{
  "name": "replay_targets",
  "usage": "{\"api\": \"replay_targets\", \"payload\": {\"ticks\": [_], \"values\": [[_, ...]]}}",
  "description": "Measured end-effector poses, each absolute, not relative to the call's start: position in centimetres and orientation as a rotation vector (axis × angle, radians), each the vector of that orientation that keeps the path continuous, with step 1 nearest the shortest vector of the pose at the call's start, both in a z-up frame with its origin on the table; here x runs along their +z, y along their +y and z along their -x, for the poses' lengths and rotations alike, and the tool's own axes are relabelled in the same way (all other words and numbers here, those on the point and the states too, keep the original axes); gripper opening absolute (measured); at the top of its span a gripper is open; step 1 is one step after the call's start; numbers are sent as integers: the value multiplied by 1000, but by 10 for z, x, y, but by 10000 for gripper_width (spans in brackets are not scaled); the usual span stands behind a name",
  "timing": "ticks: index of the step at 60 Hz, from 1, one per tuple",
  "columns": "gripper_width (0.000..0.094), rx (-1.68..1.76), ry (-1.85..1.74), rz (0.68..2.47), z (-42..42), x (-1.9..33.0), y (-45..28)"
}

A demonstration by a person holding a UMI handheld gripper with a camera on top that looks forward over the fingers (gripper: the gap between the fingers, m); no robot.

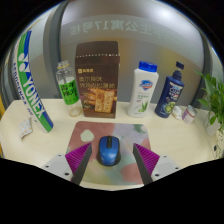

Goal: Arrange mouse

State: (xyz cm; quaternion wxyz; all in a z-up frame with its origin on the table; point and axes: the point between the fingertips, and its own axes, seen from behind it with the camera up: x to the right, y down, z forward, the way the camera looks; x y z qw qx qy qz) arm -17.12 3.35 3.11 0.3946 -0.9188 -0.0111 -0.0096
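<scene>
- The mouse (pixel 109 152) is blue with dark sides and lies on a grey mat (pixel 128 135) on the table (pixel 45 140), between the two fingers of the tool (pixel 110 160).
- Handling, as a judgement: the mouse is likely light, rigid and hard-shelled. Its domed top looks smooth and may slip under a high grip. It is not fragile in ordinary handling, but the buttons and wheel should not be squeezed.
- Grip point, as a judgement: take it low on the two long flanks, near mid-length, so that the pads bear on the flatter sides and not on the curved top.
- Tool state: the fingers are spread wide. One pink pad (pixel 78 157) stands to one side of the mouse and the other to the opposite side, each with a visible gap. Neither pad touches the mouse; nothing is held.
- The mouse rests on the mat under its own weight, roughly centred between the fingers.
- Beyond the mat, well apart from the mouse, stand a clear bottle (pixel 67 88), a brown box (pixel 98 79), a white bottle (pixel 146 89) and a blue bottle (pixel 173 90). A racket case (pixel 33 90) leans beside the clear bottle.
- Leaves of a plant (pixel 213 100) show near the blue bottle.
</scene>
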Motion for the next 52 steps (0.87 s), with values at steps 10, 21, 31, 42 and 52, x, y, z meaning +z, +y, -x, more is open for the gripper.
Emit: {"api": "replay_targets", "payload": {"ticks": [10, 21, 31, 42, 52], "values": [[860, -66, -17, 2277, 173, 89, -22], [853, -122, -2, 2224, 178, 139, -106], [851, -138, 23, 2197, 186, 163, -177], [851, -146, 16, 2192, 196, 174, -222], [850, -156, -14, 2174, 202, 185, -231]]}}
